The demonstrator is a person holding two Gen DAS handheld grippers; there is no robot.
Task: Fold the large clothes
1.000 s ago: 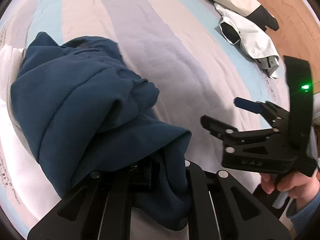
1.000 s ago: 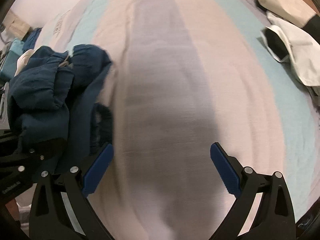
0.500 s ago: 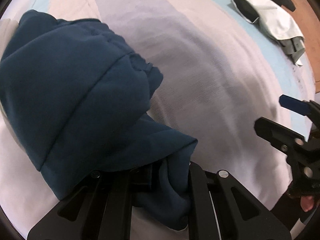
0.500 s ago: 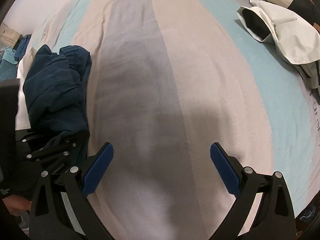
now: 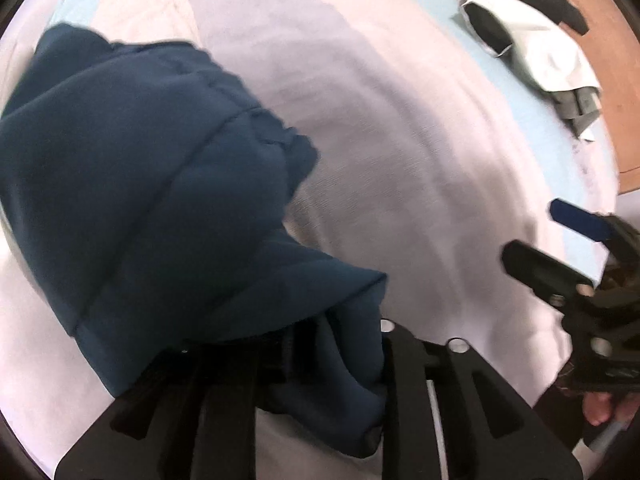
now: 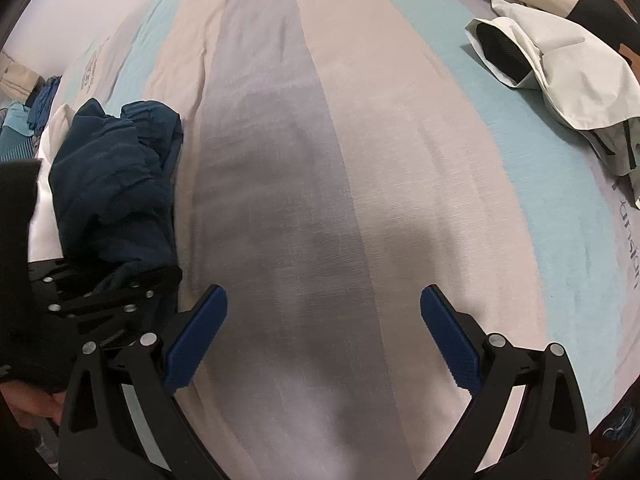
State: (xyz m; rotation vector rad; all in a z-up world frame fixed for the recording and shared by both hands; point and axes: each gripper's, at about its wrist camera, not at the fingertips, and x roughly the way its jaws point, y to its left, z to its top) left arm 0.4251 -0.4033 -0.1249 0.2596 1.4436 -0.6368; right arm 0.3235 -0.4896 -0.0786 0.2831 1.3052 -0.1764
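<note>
Striped bed (image 6: 400,160): left tool (image 5: 320,360) clamps one navy garment (image 5: 140,180); right tool (image 6: 324,332) hovers spread apart; one white jacket (image 6: 560,80) lies aside.

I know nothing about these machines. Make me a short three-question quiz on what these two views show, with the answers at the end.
1. True or false: the left tool is shut on the dark blue garment.
2. Which describes the right tool? A) clamped on cloth B) open with nothing between its blue pads C) out of view
3. Fill in: the white and black jacket lies on the striped ____, apart from both tools.

Key:
1. True: blue fabric is bunched between its closed fingers.
2. B: its pads stand wide apart above the bare bed cover.
3. Bed cover.
</note>
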